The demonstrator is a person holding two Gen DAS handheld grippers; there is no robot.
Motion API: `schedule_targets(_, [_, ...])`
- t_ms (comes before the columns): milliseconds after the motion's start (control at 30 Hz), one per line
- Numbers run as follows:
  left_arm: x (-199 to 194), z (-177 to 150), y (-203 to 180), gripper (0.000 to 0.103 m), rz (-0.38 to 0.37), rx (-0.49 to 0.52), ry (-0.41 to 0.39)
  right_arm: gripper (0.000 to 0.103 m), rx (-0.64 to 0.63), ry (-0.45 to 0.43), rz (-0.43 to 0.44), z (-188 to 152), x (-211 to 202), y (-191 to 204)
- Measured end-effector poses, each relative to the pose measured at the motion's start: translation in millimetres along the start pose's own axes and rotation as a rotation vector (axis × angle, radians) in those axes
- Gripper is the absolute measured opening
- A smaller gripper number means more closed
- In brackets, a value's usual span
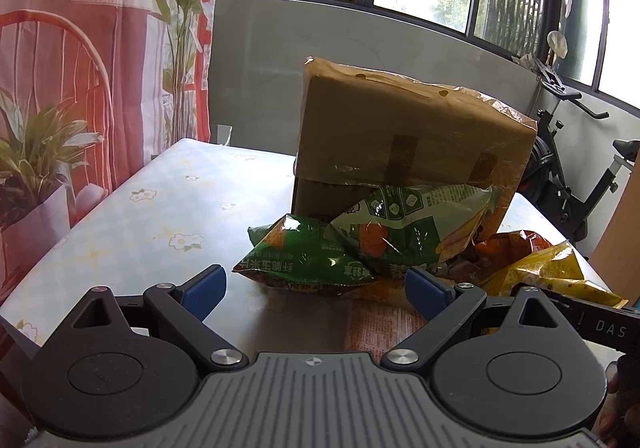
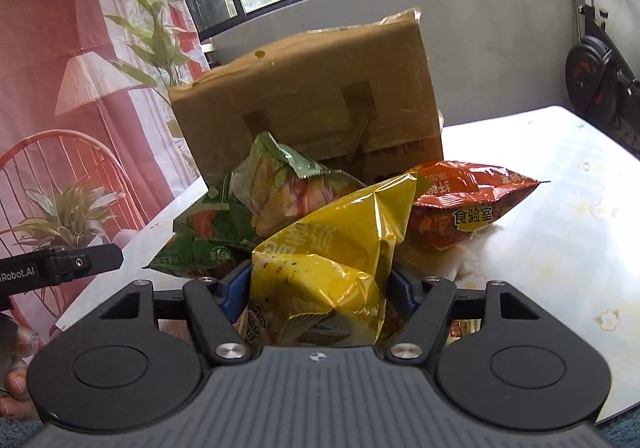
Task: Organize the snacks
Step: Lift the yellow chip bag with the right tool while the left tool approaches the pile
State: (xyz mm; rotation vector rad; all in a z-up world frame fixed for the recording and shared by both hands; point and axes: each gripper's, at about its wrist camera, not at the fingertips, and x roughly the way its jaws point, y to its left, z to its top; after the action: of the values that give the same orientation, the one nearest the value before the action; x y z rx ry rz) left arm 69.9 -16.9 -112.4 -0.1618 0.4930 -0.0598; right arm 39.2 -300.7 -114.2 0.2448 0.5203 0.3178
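My right gripper (image 2: 320, 288) is shut on a yellow snack bag (image 2: 332, 244), its blue pads pressing both sides of the crumpled foil. Behind it lie a pale green bag (image 2: 280, 187), a dark green bag (image 2: 200, 248) and a red-orange bag (image 2: 460, 207), all heaped against a brown cardboard box (image 2: 312, 99). My left gripper (image 1: 316, 292) stands open low over the table with nothing between its pads. Just ahead of it are the dark green bag (image 1: 308, 260) and the pale green bag (image 1: 412, 224). The yellow bag (image 1: 548, 272) shows at the right.
The table (image 1: 140, 215) has a pale flowered cover. A flat orange packet (image 1: 384, 328) lies under my left gripper. A printed curtain (image 1: 80, 87) hangs at the left and an exercise bike (image 1: 580, 175) stands beyond the right edge. Windows run along the back wall.
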Motion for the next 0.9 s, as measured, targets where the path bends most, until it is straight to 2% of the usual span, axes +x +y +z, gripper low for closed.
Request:
schedule_targets(267, [2,1,-1,0.097,0.0,0.0,0.006,0.069,-0.059,-0.132,0.007,5,-23,7])
schedule_targets(467, [6,-1,1,0.097,-0.007,0.015,0.031,0.069,-0.073,-0.228,-0.057,7,-39,3])
schedule_targets(600, [15,13,-4,0.097,-0.012,0.046,0.041,0.069,-0.046,-0.228,-0.084,7,-37,-4])
schedule_targets(767, [30,23,-26,0.097,-0.069,0.137,0.037,0.069,-0.054,-0.241,-0.084,8,-38,-3])
schedule_targets(833, [41,16,-36,0.097,-0.09,0.177,0.062,0.069,-0.062,-0.243,-0.083,7,-38,-3])
schedule_targets(900, [54,8,-43,0.097,-0.111,0.194,0.121,0.069,-0.066,-0.244,-0.087,6,-39,-4])
